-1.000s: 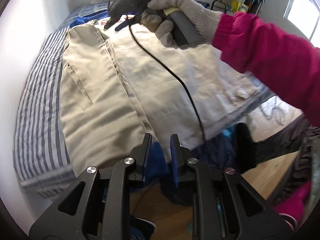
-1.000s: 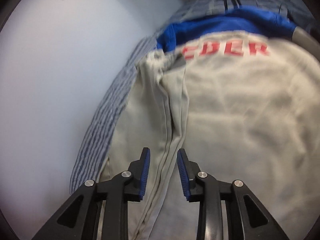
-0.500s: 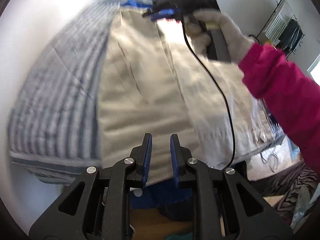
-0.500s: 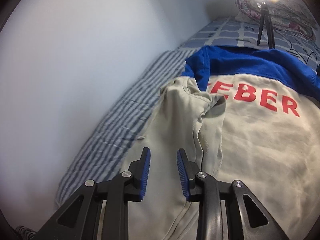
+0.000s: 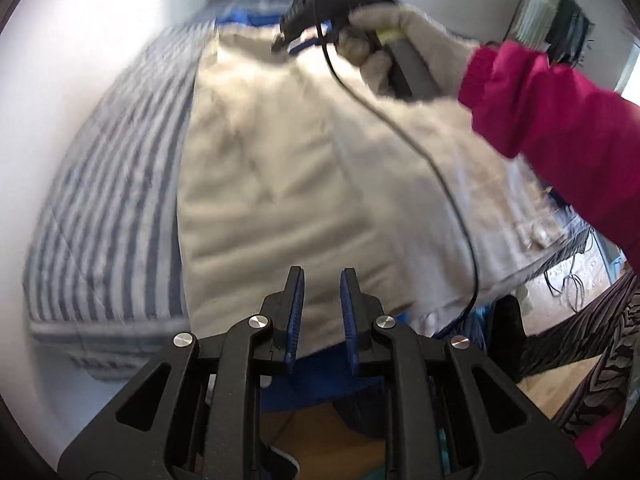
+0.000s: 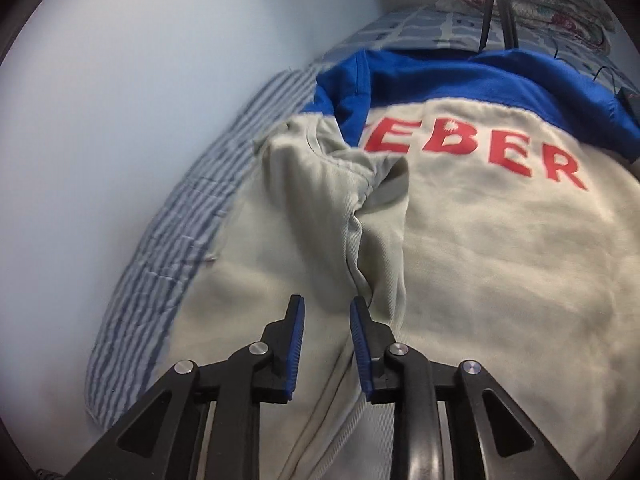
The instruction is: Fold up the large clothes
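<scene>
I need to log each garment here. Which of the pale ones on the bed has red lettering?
The cream sweatshirt with the blue yoke, right of the right claw. The beige trousers overlapping its left side are plain.

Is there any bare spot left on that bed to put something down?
Only the striped sheet, a strip between the white wall and the beige garment. That garment covers the middle; beyond its blue collar stand tripod legs and a quilt. Both tongs, left and right, hover empty.
</scene>
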`<move>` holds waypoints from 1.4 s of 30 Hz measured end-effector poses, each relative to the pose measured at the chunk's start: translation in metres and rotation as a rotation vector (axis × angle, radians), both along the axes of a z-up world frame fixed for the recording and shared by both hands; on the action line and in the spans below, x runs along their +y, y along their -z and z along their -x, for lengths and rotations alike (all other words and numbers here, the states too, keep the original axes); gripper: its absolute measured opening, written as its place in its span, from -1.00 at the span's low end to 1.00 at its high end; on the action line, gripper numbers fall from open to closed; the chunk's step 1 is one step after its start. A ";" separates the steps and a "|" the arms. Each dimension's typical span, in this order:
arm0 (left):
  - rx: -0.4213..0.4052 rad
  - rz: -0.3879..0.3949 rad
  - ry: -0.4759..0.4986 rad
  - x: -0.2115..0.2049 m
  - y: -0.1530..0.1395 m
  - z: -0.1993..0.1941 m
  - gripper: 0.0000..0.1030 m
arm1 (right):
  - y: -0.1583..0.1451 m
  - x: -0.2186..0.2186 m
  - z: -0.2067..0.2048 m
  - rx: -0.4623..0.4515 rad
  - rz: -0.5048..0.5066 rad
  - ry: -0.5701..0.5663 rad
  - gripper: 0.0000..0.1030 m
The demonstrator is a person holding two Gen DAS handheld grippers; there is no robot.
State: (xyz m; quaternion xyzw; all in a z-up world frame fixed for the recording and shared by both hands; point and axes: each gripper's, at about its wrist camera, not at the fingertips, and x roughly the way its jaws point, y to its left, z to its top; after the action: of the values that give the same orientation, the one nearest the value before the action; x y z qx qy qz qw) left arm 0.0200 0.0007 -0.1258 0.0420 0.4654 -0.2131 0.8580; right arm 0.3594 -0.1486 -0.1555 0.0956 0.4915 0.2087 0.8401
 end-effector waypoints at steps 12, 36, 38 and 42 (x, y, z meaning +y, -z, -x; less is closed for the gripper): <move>-0.088 0.145 0.047 -0.028 -0.064 -0.008 0.08 | -0.096 -0.110 0.114 -0.108 0.005 0.068 -0.36; -0.011 0.211 0.178 -0.128 -0.067 -0.074 0.14 | -0.077 -0.382 0.253 -0.019 0.096 0.501 -0.13; -0.005 0.209 0.184 -0.133 -0.063 -0.077 0.14 | -0.063 -0.393 0.250 0.021 0.060 0.505 -0.13; -0.004 0.204 0.206 -0.142 -0.061 -0.079 0.14 | -0.046 -0.397 0.240 0.065 0.035 0.484 -0.10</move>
State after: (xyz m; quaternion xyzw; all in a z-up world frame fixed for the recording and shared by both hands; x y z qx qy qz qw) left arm 0.0993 -0.1417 -0.0651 0.0024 0.4330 -0.3461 0.8323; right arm 0.1190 -0.5453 -0.1097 0.2025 0.4844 -0.0103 0.8510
